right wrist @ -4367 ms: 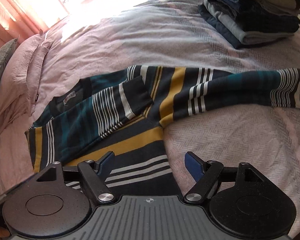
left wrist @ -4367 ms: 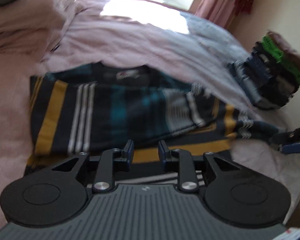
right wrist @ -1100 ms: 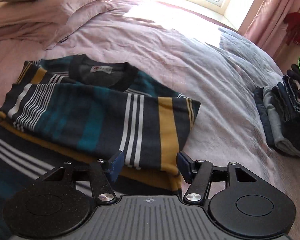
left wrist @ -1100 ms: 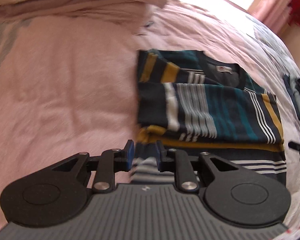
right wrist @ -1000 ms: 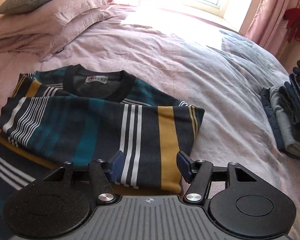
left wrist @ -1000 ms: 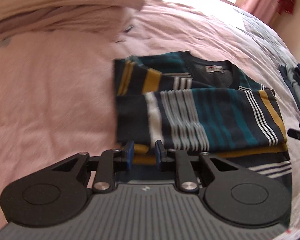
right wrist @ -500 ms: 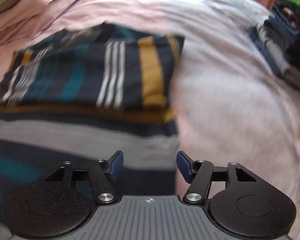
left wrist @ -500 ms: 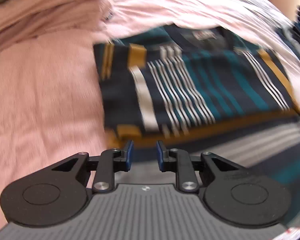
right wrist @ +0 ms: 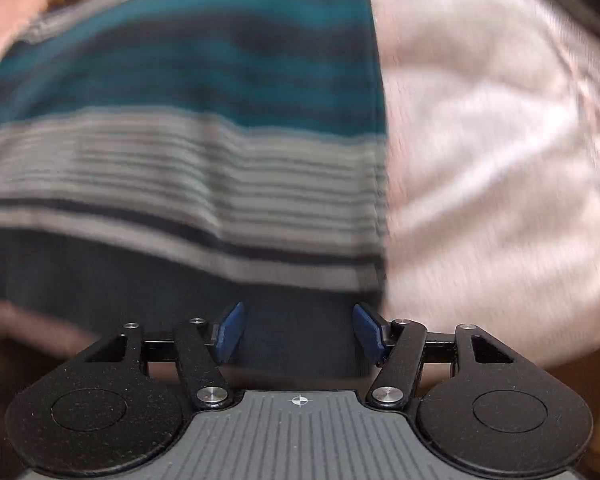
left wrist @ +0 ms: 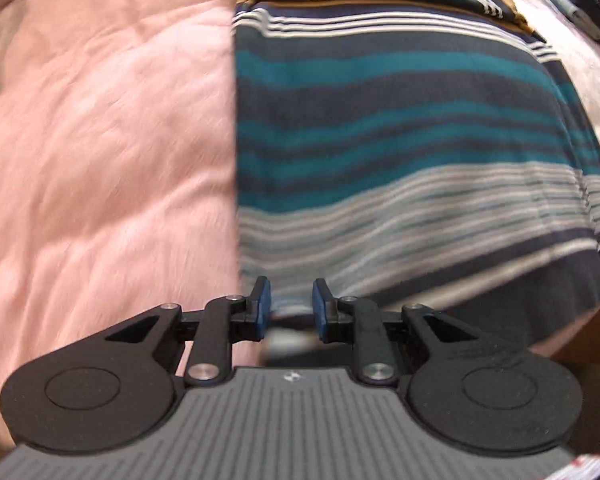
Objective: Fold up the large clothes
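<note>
Both views are smeared by motion, so fine detail is soft.

From your left wrist, you look steeply down on a striped sweater (left wrist: 400,128) lying flat on a pink bedspread (left wrist: 100,140). The sweater fills the picture from about 12 o'clock round to 4 o'clock, banded in navy, teal, white and grey, with a mustard stripe near its far end. Its straight side edge runs down the middle of the view, and the bedspread takes the whole 9 o'clock side. Your left gripper (left wrist: 287,304) sits at 6 o'clock over the dark hem at that near corner. Its blue pads stand a narrow gap apart; cloth shows through the gap, but nothing is pinched. A stack of folded clothes (left wrist: 580,0) is a blur at 1 o'clock.

From your right wrist, the same sweater (right wrist: 180,140) covers the picture from 9 o'clock to 12 o'clock, its side edge dropping straight toward 6 o'clock. Pale bedspread (right wrist: 500,160) fills the 3 o'clock side. Your right gripper (right wrist: 298,330) is spread wide above the dark hem band near that corner, with its pads clear of the cloth.
</note>
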